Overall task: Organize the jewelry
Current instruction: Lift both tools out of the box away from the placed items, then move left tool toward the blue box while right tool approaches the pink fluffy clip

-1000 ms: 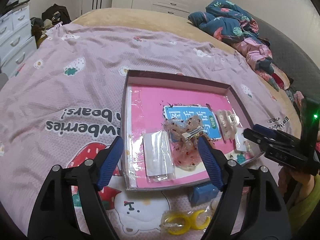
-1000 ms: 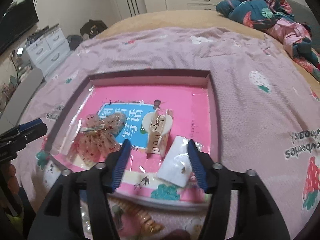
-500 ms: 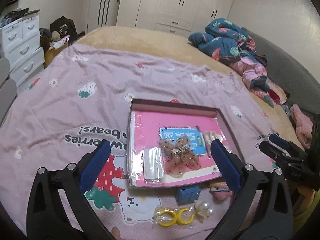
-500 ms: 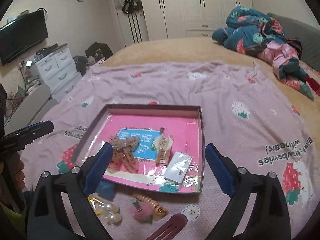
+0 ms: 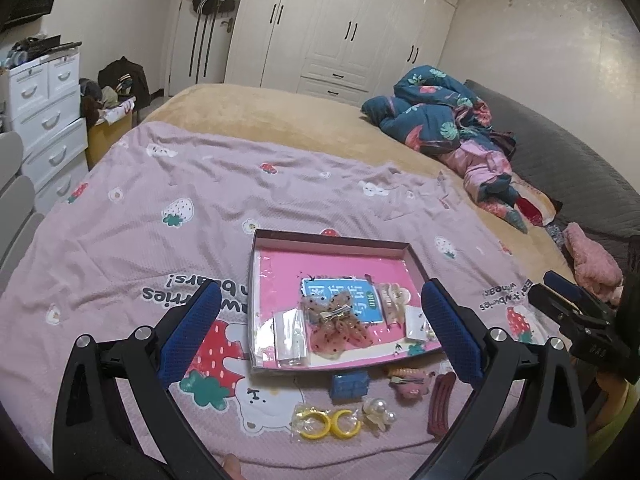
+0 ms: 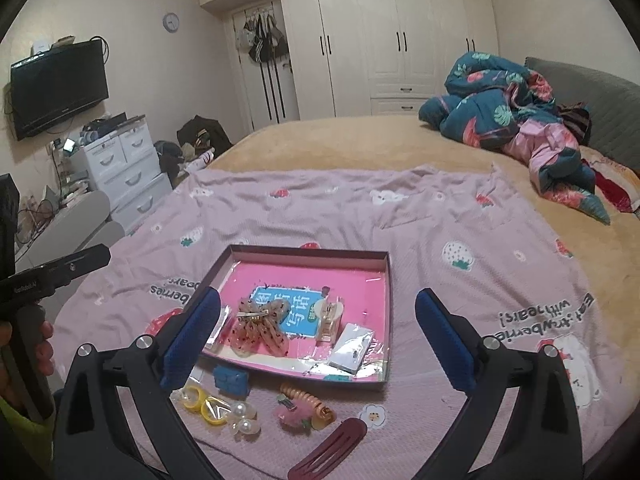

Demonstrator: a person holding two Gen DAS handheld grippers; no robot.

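A shallow box tray [image 5: 332, 236] [image 6: 308, 250] with a pink lining lies on the lilac bedspread. In it are a dotted bow clip [image 5: 336, 326] [image 6: 258, 326], a cream claw clip [image 5: 394, 300] [image 6: 330, 316] and white packets [image 5: 290, 336] [image 6: 352, 348]. On the cloth in front of the tray lie a blue piece [image 5: 350, 386], yellow hoops [image 5: 326, 426], pearl earrings [image 6: 242, 418], a pink fuzzy clip [image 6: 296, 416] and a dark red hair clip [image 6: 332, 450]. My left gripper [image 5: 320, 293] hangs open above them, holding nothing. My right gripper [image 6: 318, 299] is opening its jaws, with nothing between them.
A bundled blue and pink quilt [image 5: 440, 120] lies at the far right of the bed. White drawers [image 5: 44, 120] stand left of the bed, with a wall TV [image 6: 60, 88] above them. White wardrobes [image 6: 400, 40] line the back wall.
Both grippers have risen and pulled back from the tray, and their jaws have spread wide. The tray looks smaller, and the loose pieces in front of it have come into view.
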